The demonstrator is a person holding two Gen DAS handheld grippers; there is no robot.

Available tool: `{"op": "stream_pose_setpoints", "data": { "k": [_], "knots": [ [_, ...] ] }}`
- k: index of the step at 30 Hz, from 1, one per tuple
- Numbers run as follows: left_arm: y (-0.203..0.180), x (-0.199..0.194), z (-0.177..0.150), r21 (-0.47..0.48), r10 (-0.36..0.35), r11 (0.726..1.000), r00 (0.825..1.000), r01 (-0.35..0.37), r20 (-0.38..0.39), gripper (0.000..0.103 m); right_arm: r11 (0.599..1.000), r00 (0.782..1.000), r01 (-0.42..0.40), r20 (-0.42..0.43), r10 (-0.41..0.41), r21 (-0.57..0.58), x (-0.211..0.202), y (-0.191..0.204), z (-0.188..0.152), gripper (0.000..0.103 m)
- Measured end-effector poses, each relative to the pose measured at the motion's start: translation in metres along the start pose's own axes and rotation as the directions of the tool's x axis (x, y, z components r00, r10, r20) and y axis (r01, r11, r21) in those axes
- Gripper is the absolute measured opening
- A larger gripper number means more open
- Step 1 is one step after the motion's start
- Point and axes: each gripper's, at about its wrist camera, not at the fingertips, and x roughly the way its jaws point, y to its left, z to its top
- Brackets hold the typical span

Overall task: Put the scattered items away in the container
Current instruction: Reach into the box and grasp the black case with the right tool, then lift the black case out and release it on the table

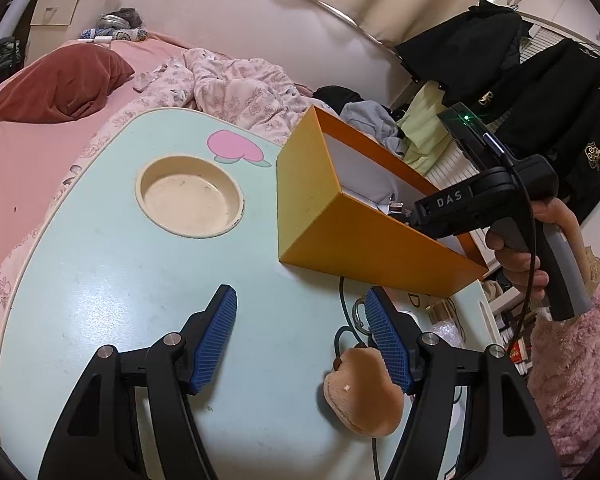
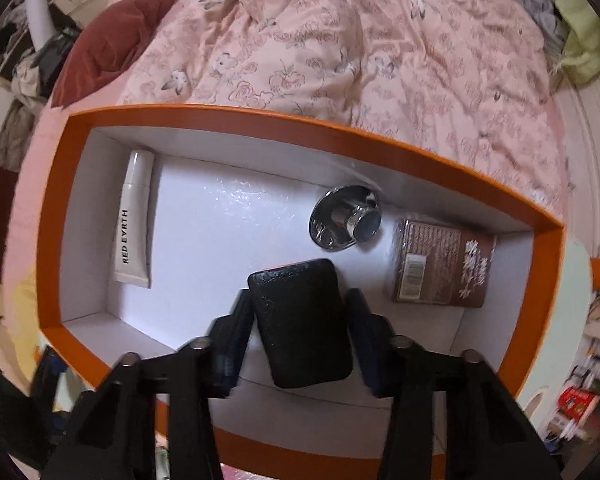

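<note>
Only the right wrist view looks down into the orange box (image 2: 260, 120), showing its white floor with a white tube (image 2: 135, 220) lying along the left wall, a shiny metal fitting (image 2: 346, 218) near the far wall, and a brown packet (image 2: 444, 266) at the right end, each apart from the others. In that view the right tool (image 2: 300, 320) hangs over the box interior with a black rectangular case (image 2: 304, 324) between its fingers; both fingers sit against the case's sides, so the tool is closed on it. The left wrist view gives the outside of the same box (image 1: 364, 240) standing on the pale green counter (image 1: 120, 280), with the right tool's body (image 1: 480, 204) reaching over its rim and the person's hand (image 1: 520, 252) on the handle; the box contents are mostly hidden there. That view alone shows the left tool (image 1: 300, 340) held wide apart and gripping nothing, above the counter. A brown plush keychain (image 1: 364, 392) lies on the counter just beside the right-hand blue pad (image 1: 388, 344), its cord and metal clip (image 1: 358, 312) trailing toward the box. A round recess (image 1: 190, 196) sits in the counter, well apart from the keychain, and the pink bed (image 1: 28, 152) lies beyond.
</note>
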Motion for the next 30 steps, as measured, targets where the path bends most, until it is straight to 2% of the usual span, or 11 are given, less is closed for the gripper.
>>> {"op": "stream_pose_setpoints", "data": {
  "k": [3, 7, 9, 12, 14, 15, 18, 23, 25, 27, 30],
  "knots": [
    [0.001, 0.000, 0.000, -0.001, -0.004, 1.000, 1.000, 0.004, -0.001, 0.067, 0.999, 0.998, -0.040, 0.042, 0.039, 0.024, -0.006, -0.005, 0.003, 0.038],
    [0.001, 0.000, -0.001, 0.000, -0.002, 1.000, 1.000, 0.002, 0.000, 0.067, 0.997, 0.984, -0.050, 0.173, 0.040, 0.056, -0.039, -0.014, -0.006, 0.038],
    [0.001, 0.000, -0.001, 0.000, -0.002, 1.000, 1.000, 0.002, 0.001, 0.067, 0.995, 0.964, -0.081, 0.259, 0.061, 0.067, -0.063, -0.018, -0.021, 0.038],
    [0.001, 0.000, -0.001, 0.000, 0.000, 1.000, 1.000, 0.000, 0.004, 0.067, 0.991, 0.914, -0.125, 0.394, 0.096, 0.048, -0.095, -0.015, -0.057, 0.038],
    [0.001, 0.001, -0.001, 0.000, 0.002, 1.000, 1.000, -0.002, 0.003, 0.067, 0.986, 0.894, -0.168, 0.424, 0.146, 0.015, -0.103, -0.011, -0.086, 0.038],
    [0.000, 0.001, -0.001, 0.000, 0.003, 1.000, 1.000, -0.003, 0.002, 0.067, 0.982, 0.891, -0.190, 0.418, 0.175, -0.004, -0.103, -0.010, -0.098, 0.038],
    [0.000, 0.000, 0.000, 0.002, 0.003, 1.000, 1.000, -0.003, 0.002, 0.067, 0.971, 0.890, -0.233, 0.392, 0.233, -0.047, -0.095, -0.007, -0.130, 0.038],
    [0.000, 0.000, 0.000, 0.001, 0.008, 1.000, 1.000, -0.008, 0.004, 0.067, 0.969, 0.920, -0.242, 0.307, 0.245, -0.046, -0.056, -0.012, -0.168, 0.038],
    [0.000, 0.000, 0.000, 0.001, 0.008, 1.000, 1.000, -0.008, 0.004, 0.067, 0.974, 0.934, -0.221, 0.277, 0.227, -0.053, -0.041, -0.013, -0.177, 0.038],
    [0.000, 0.000, 0.000, 0.002, 0.009, 1.000, 1.000, -0.009, 0.004, 0.067, 0.985, 0.943, -0.165, 0.282, 0.175, -0.058, -0.033, -0.012, -0.182, 0.038],
    [0.000, 0.001, 0.001, 0.002, 0.012, 1.000, 1.000, -0.012, 0.005, 0.067, 0.988, 0.949, -0.137, 0.275, 0.153, -0.075, -0.028, -0.005, -0.181, 0.039]
  ]
}}
